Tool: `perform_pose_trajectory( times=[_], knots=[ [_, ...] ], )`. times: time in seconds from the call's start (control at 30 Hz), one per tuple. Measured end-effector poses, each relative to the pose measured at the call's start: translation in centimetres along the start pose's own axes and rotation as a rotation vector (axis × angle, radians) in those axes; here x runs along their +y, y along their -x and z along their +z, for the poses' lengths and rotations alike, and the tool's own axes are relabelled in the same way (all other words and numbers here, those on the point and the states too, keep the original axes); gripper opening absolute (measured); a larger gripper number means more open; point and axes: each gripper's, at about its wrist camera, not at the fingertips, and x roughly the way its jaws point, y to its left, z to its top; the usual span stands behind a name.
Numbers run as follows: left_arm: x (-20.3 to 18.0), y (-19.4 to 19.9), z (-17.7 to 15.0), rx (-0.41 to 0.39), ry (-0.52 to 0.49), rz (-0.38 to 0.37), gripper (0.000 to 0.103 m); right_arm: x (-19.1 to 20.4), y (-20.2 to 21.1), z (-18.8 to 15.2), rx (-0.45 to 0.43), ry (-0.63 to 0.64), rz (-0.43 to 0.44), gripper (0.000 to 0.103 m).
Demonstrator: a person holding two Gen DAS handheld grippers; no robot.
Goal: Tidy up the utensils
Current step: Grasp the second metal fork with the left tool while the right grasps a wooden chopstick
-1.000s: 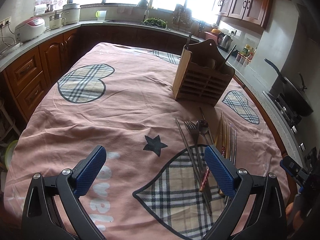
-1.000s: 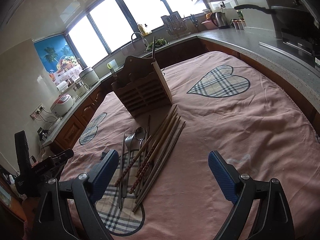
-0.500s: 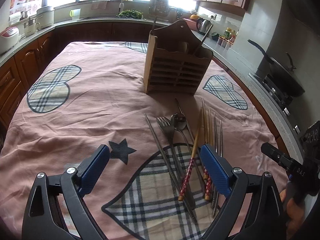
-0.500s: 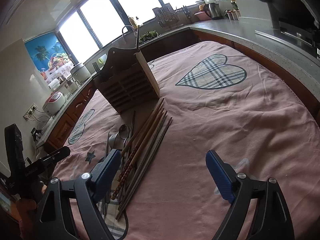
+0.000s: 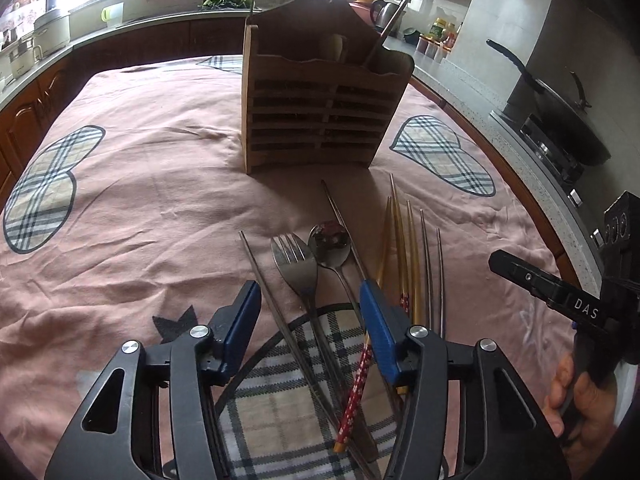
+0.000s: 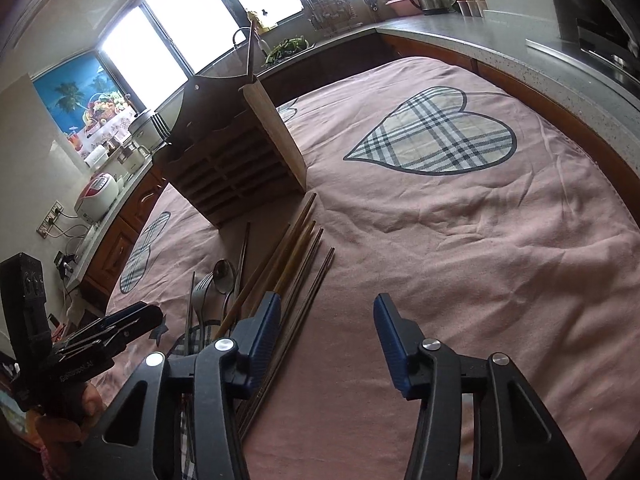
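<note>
— The cloth (image 5: pixel 160 184)?
— Pink, with plaid hearts and a dark star (image 5: pixel 176 320).
— The chopstick (image 5: pixel 356 392)?
— Red, white flowers — beside golden ones (image 5: pixel 412 252). Fingers (image 5: pixel 376 332): blue.

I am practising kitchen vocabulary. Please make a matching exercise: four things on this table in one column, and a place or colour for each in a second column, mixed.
1. slatted wooden utensil holder
2. steel fork
3. steel spoon
4. red flower-patterned chopstick

A. lies directly right of the fork
B. stands upright behind the cutlery
C. has a red end
D. has prongs

Pairs: 1-B, 2-D, 3-A, 4-C
</note>
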Motion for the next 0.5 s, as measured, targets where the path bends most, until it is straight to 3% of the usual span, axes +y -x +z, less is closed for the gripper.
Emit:
perform_pose_trajectory(
  times=[0.17, 0.4, 0.5],
  knots=[
    [0.0, -2.3, 1.3, 0.053, -0.017, 0.004, 0.048, -0.2, -2.0, 1.0, 0.049, -0.001, -0.004, 0.041],
    [0.3, -4.6, 2.1, 0.105, -0.051, 0.041, 0.032, 0.2, -5.0, 2.0, 0.113, 0.013, -0.034, 0.035],
    [1.1, -4.7, 2.0, 0.107, -0.042, 0.012, 0.031, 0.2, -5.8, 2.3, 0.125, 0.022, -0.052, 0.031]
  ],
)
